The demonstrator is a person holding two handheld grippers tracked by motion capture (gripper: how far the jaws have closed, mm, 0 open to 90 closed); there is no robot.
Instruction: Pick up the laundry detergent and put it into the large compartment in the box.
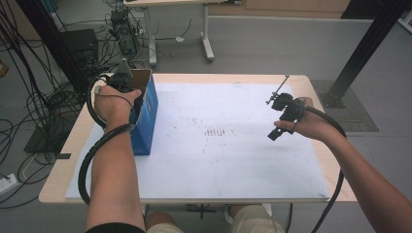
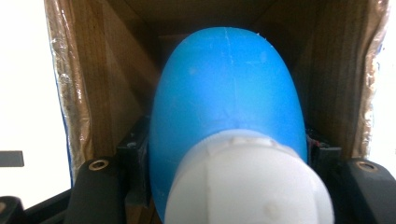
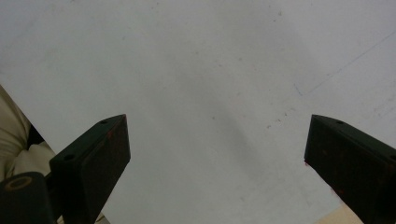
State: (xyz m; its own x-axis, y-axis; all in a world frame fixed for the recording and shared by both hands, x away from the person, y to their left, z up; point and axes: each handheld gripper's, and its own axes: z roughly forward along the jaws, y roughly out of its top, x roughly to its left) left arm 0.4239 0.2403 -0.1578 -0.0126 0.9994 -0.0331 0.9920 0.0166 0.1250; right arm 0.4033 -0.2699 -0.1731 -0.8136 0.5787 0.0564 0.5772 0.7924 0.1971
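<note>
Blue bottle [image 2: 224,107] w/ white cap [image 2: 247,182] sits between the left gripper's [image 1: 121,80] fingers, which are clamped on its sides just behind the cap; its rounded body points down into the open cardboard box [image 2: 355,84], brown inner walls all round it. In the high view that box [image 1: 145,116], blue outside, stands upright at the left edge of the worktop [image 1: 233,145], w/ the left hand [image 1: 112,104] over its mouth. So the bottle looks mostly in but not let go: prob. the insertion step, near its end. Left to do, I'd judge: lower it fully, release, pull the gripper out. Right gripper [image 1: 282,119] hangs well apart over the right side of the white sheet, fingers [image 3: 93,163] spread wide, holding nothing.
</note>
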